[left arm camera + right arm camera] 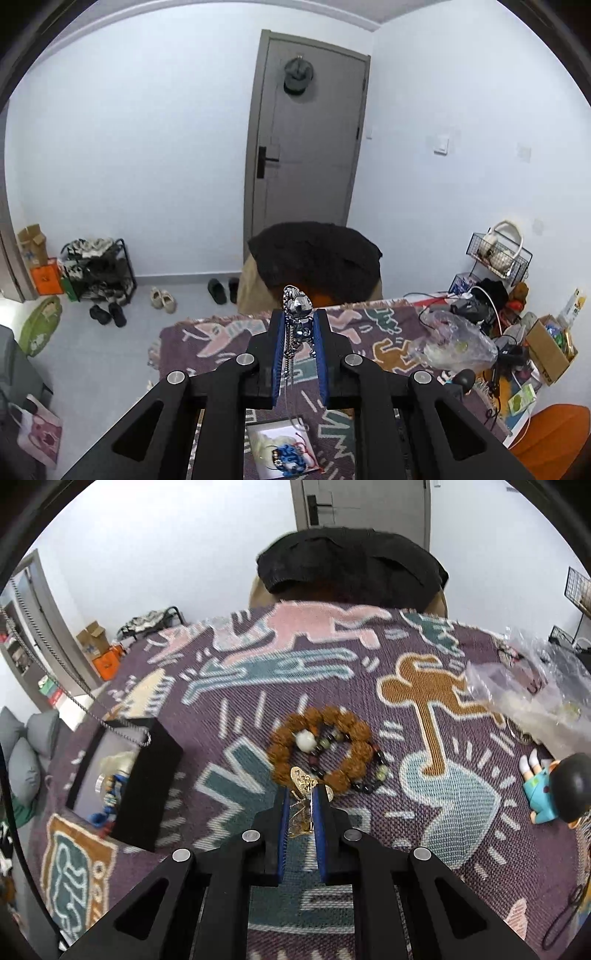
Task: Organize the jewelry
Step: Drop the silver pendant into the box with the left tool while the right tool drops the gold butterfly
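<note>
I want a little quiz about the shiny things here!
1. True or false: the left tool grips a silver bear pendant.
2. What colour is the flat charm in the right tool? A gold, B green, C pink.
3. What lies on the blanket just beyond the right tool?

Key: 1 true. 2 A. 3 Two bead bracelets: a brown bead bracelet and a dark one.
</note>
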A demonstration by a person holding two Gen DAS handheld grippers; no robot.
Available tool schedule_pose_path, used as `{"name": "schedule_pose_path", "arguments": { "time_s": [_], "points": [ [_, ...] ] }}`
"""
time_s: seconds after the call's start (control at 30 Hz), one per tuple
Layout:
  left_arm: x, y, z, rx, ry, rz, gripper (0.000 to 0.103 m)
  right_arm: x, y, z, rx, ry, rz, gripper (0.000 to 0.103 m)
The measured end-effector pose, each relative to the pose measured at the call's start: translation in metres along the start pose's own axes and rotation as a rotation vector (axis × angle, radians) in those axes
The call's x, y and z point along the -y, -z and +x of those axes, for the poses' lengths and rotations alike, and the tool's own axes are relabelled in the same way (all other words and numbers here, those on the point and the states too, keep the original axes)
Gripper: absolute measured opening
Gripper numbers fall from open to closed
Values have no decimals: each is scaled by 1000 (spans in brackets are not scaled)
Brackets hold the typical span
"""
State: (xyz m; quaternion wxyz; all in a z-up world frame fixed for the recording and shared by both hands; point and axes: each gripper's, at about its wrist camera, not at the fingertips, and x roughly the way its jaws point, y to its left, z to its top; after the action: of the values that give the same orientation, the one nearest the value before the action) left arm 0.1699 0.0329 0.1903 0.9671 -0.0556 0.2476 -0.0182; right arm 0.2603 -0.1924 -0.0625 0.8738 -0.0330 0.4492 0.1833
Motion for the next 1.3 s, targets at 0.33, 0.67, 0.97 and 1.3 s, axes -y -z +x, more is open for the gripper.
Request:
{"name": "schedule_pose_path", "arguments": {
  "time_s": [0.33, 0.67, 0.97, 1.3],
  "points": [
    [-11, 3, -3, -3, -18, -5, 16, -35, -18, -47, 95, -71, -46, 14],
    [-16, 3, -10, 11, -9, -11, 16, -72, -22, -70, 143, -116, -107, 14],
    [-17, 12, 3, -33, 0, -8, 16, -78, -23, -80, 167, -138, -111, 14],
    [-34, 77, 58, -160, 52, -68, 16, -87, -24, -74, 158, -169, -107, 14]
  ]
}}
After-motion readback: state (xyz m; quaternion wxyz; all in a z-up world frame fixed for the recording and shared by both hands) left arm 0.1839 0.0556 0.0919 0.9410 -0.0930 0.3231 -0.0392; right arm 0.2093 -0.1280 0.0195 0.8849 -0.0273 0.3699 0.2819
